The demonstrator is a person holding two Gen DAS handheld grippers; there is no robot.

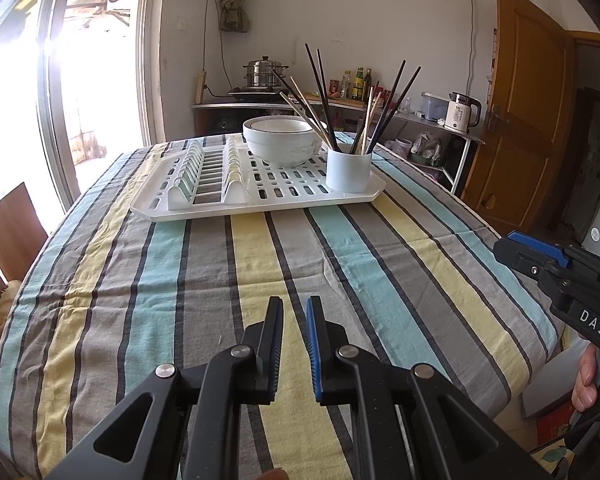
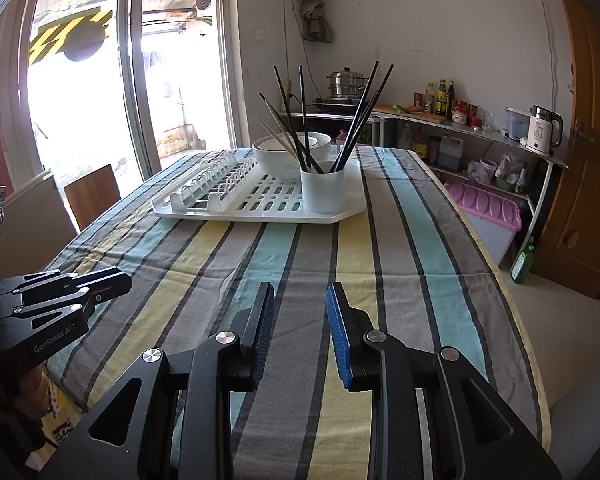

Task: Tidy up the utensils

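Note:
A white dish rack (image 1: 260, 210) (image 2: 260, 217) lies at the far end of the striped tablecloth (image 1: 260, 280). On its right corner stands a white cup (image 1: 348, 172) (image 2: 323, 192) holding several dark and pale chopsticks (image 1: 324, 92) (image 2: 360, 120). Stacked white bowls (image 1: 280, 142) (image 2: 280, 158) sit behind the cup. My left gripper (image 1: 294, 302) hovers over the near cloth, its jaws a narrow gap apart with nothing between them. My right gripper (image 2: 300, 288) is open wider and empty, also over the near cloth. Each gripper shows at the edge of the other's view.
A wooden chair (image 1: 12, 220) (image 2: 92, 196) stands at the table's left side by the glass door. Behind the table a counter carries a steel pot (image 1: 264, 74), bottles and a kettle (image 2: 544, 128). A pink-lidded bin (image 2: 484, 208) and green bottle (image 2: 522, 260) sit right of the table.

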